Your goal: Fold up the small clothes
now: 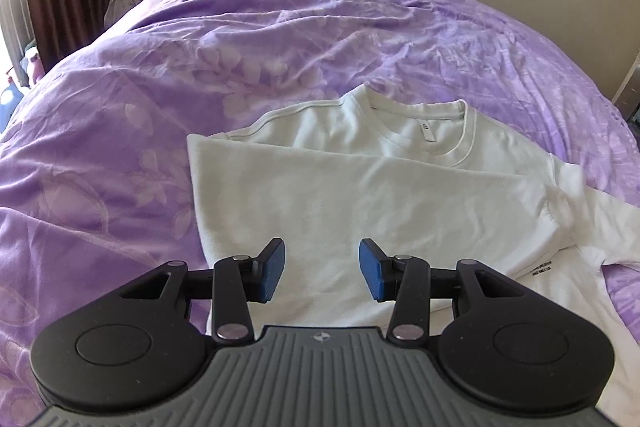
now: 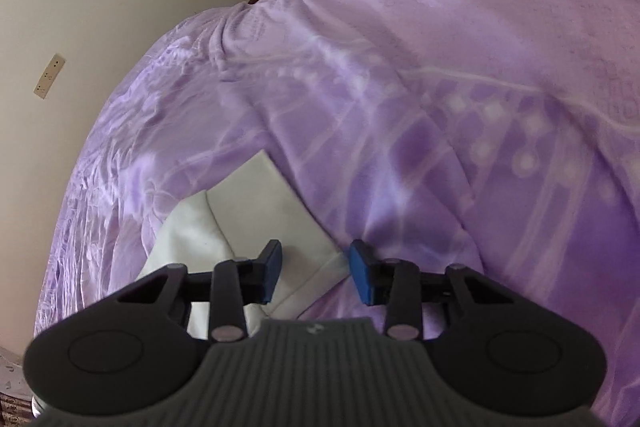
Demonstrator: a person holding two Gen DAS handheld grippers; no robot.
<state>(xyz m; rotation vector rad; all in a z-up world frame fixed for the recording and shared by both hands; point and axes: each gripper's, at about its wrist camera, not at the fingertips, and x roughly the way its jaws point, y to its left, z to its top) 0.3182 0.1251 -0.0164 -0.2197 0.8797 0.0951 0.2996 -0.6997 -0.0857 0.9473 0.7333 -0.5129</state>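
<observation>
Left gripper (image 1: 322, 271) and right gripper (image 2: 315, 273): tongs apart, holding nothing, above white sweatshirt (image 1: 360, 195) (left side folded in); purple bedspread (image 1: 280, 39) surrounds it.

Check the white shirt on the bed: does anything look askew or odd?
The white shirt is half folded: its left side lies neatly across the front, but the right sleeve sprawls rumpled onto the purple bedspread. Both hand-held grippers are open, holding nothing.
</observation>
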